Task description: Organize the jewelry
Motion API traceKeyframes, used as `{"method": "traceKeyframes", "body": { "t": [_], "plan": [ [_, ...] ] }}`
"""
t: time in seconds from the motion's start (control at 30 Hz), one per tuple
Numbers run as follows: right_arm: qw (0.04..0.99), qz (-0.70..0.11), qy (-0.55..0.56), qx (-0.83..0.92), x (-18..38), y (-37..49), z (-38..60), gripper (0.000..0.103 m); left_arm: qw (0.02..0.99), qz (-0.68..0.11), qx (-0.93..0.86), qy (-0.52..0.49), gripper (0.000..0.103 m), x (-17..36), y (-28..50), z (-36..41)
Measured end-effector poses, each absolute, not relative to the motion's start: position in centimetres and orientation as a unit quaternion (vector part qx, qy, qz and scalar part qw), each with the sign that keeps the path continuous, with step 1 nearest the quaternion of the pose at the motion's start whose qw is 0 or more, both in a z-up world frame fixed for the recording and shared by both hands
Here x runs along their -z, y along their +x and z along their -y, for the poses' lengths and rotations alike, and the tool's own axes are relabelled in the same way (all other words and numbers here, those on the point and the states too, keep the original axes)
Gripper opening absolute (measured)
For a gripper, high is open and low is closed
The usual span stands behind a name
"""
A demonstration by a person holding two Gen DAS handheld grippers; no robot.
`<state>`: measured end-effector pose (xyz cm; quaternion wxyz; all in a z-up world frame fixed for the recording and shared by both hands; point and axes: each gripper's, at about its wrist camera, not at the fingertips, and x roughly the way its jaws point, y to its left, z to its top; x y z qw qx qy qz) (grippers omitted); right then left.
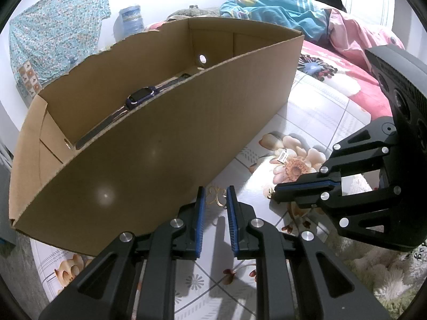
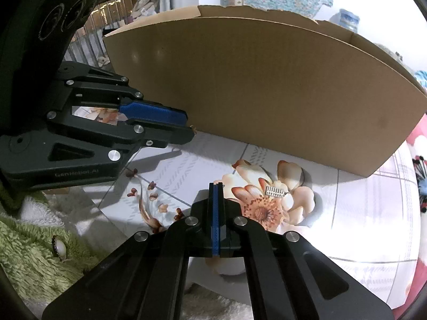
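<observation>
An open cardboard box point(image 1: 165, 144) stands on the floral bedsheet, with a purple smartwatch point(image 1: 140, 97) lying inside. My left gripper point(image 1: 215, 190) hovers by the box's near wall, its jaws narrow, shut on a small gold ornament point(image 1: 216, 196); a bit of the gold ornament point(image 2: 192, 127) pokes out at the left gripper point(image 2: 186, 126) tip. My right gripper point(image 2: 216, 185) is shut just above a printed flower. From the left wrist view a speck of gold shows at the right gripper point(image 1: 275, 194) tip; I cannot tell if it is pinched. A white barcode tag point(image 2: 275, 191) lies beside it.
A ring with a pale stone point(image 2: 59, 249) rests on green fluffy fabric at the lower left. A person point(image 1: 280, 8) lies on the bed behind the box. A water jug point(image 1: 130, 18) and a hanging floral garment point(image 1: 53, 34) are at the back.
</observation>
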<state>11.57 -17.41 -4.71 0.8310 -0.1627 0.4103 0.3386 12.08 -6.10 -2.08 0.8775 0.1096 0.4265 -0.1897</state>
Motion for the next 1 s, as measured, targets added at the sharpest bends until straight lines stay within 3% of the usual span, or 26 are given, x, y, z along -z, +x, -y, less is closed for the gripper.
{"method": "traceKeyframes", "body": {
  "t": [0.27, 0.33, 0.4, 0.43, 0.53, 0.63, 0.7, 1.0],
  "plan": [
    [0.834, -0.412, -0.148, -0.336, 4.6, 11.7, 18.5, 0.0, 0.878, -0.425, 0.19, 0.109, 0.015, 2.0, 12.0, 6.0],
    [0.837, -0.414, -0.138, -0.332, 4.5, 12.0, 18.7, 0.005, 0.879, -0.424, 0.191, 0.109, 0.015, 2.0, 11.9, 6.0],
    [0.84, -0.409, -0.14, -0.327, 4.3, 12.1, 18.7, 0.026, 0.879, -0.423, 0.191, 0.109, 0.015, 1.9, 11.9, 6.0],
    [0.841, -0.407, -0.142, -0.328, 4.2, 12.2, 18.5, 0.029, 0.879, -0.422, 0.191, 0.109, 0.015, 1.9, 11.9, 6.0],
    [0.84, -0.406, -0.151, -0.327, 4.6, 12.2, 18.0, 0.028, 0.879, -0.422, 0.19, 0.109, 0.015, 1.8, 11.8, 5.9],
    [0.841, -0.404, -0.168, -0.318, 5.1, 12.2, 17.6, 0.02, 0.88, -0.422, 0.19, 0.108, 0.015, 1.8, 11.9, 5.9],
    [0.841, -0.406, -0.164, -0.318, 5.2, 12.3, 17.7, 0.005, 0.879, -0.423, 0.19, 0.108, 0.015, 1.8, 11.9, 6.0],
    [0.843, -0.407, -0.15, -0.318, 5.3, 12.9, 18.7, 0.004, 0.879, -0.423, 0.19, 0.108, 0.015, 1.8, 11.9, 5.8]
  ]
}}
